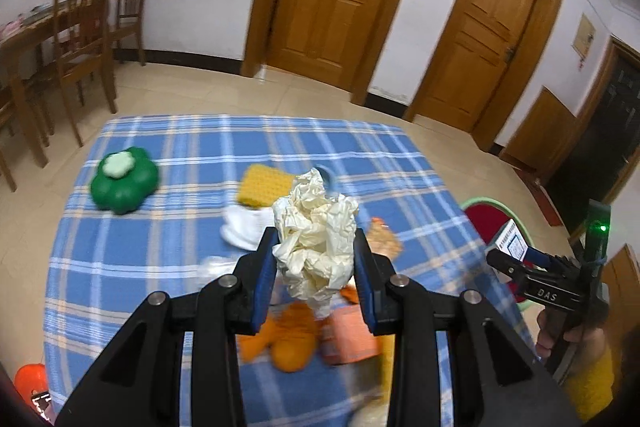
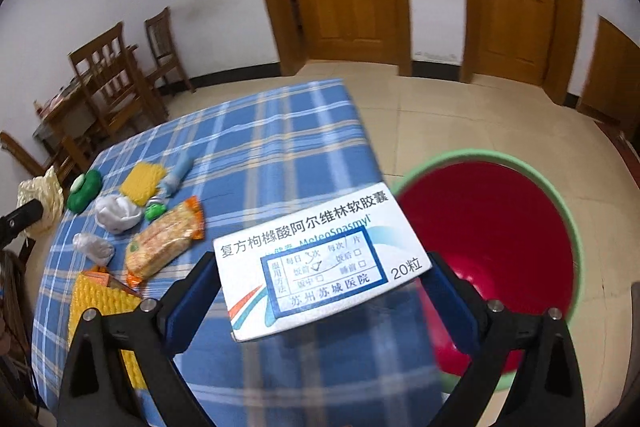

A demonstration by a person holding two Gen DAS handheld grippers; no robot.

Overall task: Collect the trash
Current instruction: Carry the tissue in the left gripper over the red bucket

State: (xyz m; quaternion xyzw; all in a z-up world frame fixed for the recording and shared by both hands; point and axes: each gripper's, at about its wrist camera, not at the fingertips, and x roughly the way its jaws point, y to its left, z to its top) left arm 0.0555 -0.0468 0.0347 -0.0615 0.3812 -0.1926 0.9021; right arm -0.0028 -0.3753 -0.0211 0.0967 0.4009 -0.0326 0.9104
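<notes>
Left fingers (image 1: 316,263) clamped on a crumpled paper wad (image 1: 316,239), held above the counter (image 1: 168,267). Right fingers (image 2: 320,291) clamped on a white medicine box (image 2: 320,259), held at the counter's edge just beside the red bin (image 2: 492,251). On the checked cloth: snack pack (image 2: 164,243), yellow sponge (image 2: 142,183), green toy (image 1: 122,181).

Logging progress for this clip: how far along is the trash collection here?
Done: nothing shows in the visible part of the red bin. In hand: the left gripper grips crumpled paper; the right gripper holds a medicine box near the bin. Left: a snack pack, a white wad and a plastic scrap on the table.
</notes>
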